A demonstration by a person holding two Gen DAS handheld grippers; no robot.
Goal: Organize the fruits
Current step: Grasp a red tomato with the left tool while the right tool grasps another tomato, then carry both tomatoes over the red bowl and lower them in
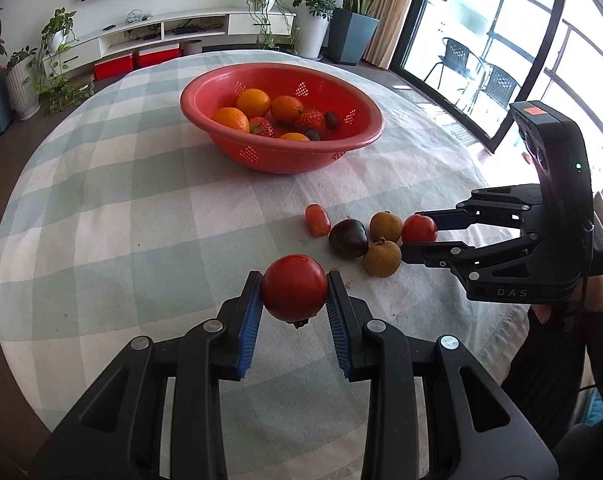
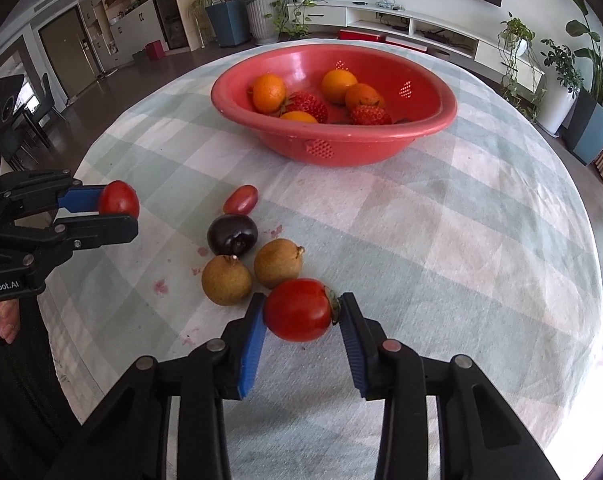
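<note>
My left gripper (image 1: 294, 288) is shut on a red tomato (image 1: 294, 286), held just above the checked tablecloth; it also shows in the right wrist view (image 2: 118, 200). My right gripper (image 2: 301, 312) is shut on a second red tomato (image 2: 299, 309), seen in the left wrist view (image 1: 419, 229) beside the loose fruits. On the cloth lie a small oval tomato (image 2: 241, 199), a dark plum (image 2: 232, 234) and two brown longans (image 2: 226, 280) (image 2: 278, 262). The red colander bowl (image 1: 353, 148) holds oranges, strawberries and dark fruits.
The round table (image 1: 101, 200) has a green-white checked cloth (image 2: 461, 240) with small red stains. Plants, a TV cabinet and glass doors stand beyond the table. The person's hand shows at the right edge of the left wrist view.
</note>
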